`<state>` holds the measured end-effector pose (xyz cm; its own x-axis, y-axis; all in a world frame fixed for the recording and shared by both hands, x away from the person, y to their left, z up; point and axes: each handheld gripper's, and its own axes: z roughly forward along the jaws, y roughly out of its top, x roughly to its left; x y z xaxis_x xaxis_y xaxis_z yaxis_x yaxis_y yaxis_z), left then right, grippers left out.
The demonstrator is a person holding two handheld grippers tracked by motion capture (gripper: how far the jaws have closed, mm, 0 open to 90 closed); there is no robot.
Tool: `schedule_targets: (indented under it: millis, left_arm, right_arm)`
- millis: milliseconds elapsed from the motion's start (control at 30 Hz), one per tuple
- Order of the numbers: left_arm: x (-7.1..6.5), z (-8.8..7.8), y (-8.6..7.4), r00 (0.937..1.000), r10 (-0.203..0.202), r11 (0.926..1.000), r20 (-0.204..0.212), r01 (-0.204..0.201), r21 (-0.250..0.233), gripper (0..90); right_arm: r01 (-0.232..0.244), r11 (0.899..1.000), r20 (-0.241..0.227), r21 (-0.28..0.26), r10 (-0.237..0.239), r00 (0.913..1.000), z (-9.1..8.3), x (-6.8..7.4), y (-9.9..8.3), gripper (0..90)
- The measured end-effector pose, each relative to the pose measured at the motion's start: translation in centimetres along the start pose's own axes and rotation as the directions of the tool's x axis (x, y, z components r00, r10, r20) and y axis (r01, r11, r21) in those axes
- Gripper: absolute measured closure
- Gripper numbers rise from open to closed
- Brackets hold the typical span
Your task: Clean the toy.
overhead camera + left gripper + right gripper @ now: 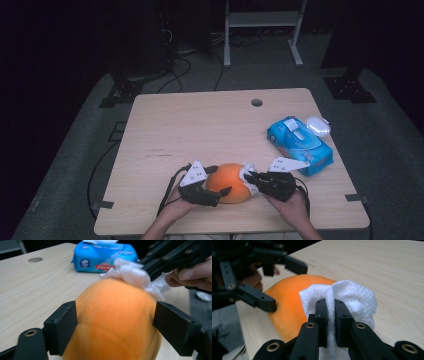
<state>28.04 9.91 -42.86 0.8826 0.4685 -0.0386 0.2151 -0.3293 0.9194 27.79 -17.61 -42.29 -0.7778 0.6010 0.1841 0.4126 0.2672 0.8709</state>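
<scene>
The left gripper [218, 187] stood wide around the round, smooth orange fruit [229, 182], one black jaw on each side of it. In the left gripper view the fruit [112, 320] filled the gap between the two pads: the left pad lay right against the rind, while the right pad sat at the very edge of it, and whether that one pressed or merely stood beside the skin could not be told — the fruit was blurred there. The fruit itself rested on the pale wooden desk [200, 125], near the front edge, between the person's two hands.

The right gripper [248, 176] was closed almost completely, its jaws pinching a crumpled white paper wipe [248, 172]. In the right gripper view the two narrow pads stood nearly together with a fold of the wipe [352, 300] clamped between them, and the rest of the wipe bunched out above and to the right — lying against the upper side of the orange fruit [287, 305]. The left gripper view showed the same wipe [130, 272] pressed onto the top of the fruit.

Behind the right hand, well apart from the fruit, a blue plastic pack of wet wipes [299, 144] lay on the desk.
</scene>
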Motion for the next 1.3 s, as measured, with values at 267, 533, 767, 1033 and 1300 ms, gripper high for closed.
schedule_targets:
  millis: [267,533,767,1033,1300]
  left_arm:
    - [0.8,1.5,-0.8,0.9958,-0.091,0.9955,-0.002,0.091,0.024,16.2]
    - [-1.3,2.0,0.1,0.9704,0.14,0.9861,-0.197,-0.155,-0.061,45.8]
    - [0.1,0.7,0.6,0.9965,0.02,0.9979,-0.081,-0.025,-0.06,21.4]
    - [1.6,0.1,-1.1,0.9953,-0.015,0.9999,-0.096,0.015,0.003,34.5]
    - [2.4,-0.6,-1.9,0.9937,-0.061,0.9981,-0.094,0.059,-0.014,34.5]
  right_arm:
    - [-0.003,1.0,-0.063,0.017,0.004,0.998,0.2,-0.4,0.1,81.5]
    - [-0.082,0.995,0.005,-0.047,0.083,0.9966,0.0,-1.5,0.2,81.4]
    - [-0.057,0.998,-0.021,-0.026,0.056,0.9982,1.4,-0.5,0.0,81.5]
    - [-0.029,1.0,0.027,-0.011,0.03,0.9992,1.2,-0.2,-0.4,81.5]
    - [-0.048,0.999,0.044,-0.013,0.048,0.9978,1.4,-0.2,-0.9,81.4]
